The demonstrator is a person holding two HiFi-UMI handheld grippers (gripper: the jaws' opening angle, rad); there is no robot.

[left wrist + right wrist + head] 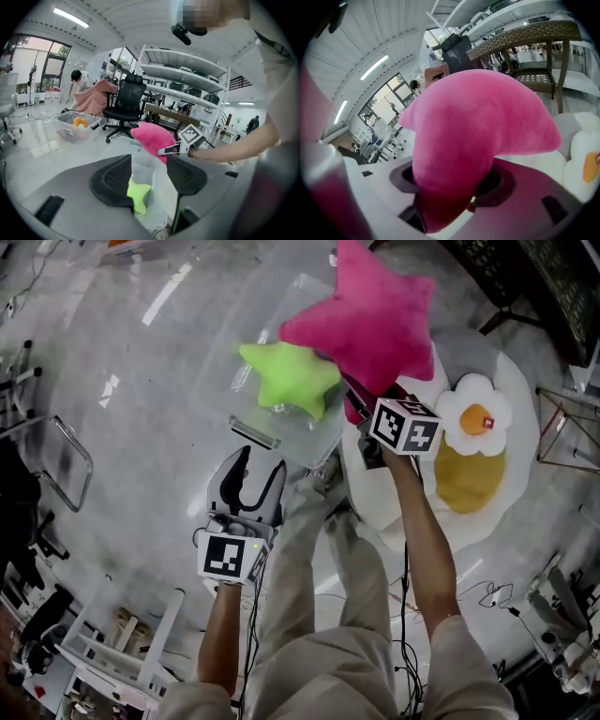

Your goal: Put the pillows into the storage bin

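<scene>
A clear storage bin [225,343] stands on the floor with a green star pillow [292,378] lying inside it. My right gripper [361,404] is shut on one arm of a big pink star pillow [370,320], which hangs over the bin's right side. In the right gripper view the pink star pillow [478,126] fills the jaws and hides most of the scene. My left gripper [260,462] hovers just short of the bin's near wall, open and holding nothing. Through its gap in the left gripper view I see the bin [145,164], the green star pillow [139,194] and the pink star pillow [152,138].
A fried-egg pillow [474,415] and a yellow pillow [467,479] lie on a round white mat [412,512] to the right. A white rack [122,652] sits at lower left. Farther off are an office chair [126,101], another clear box [75,125], shelving [187,70] and a wicker table [525,37].
</scene>
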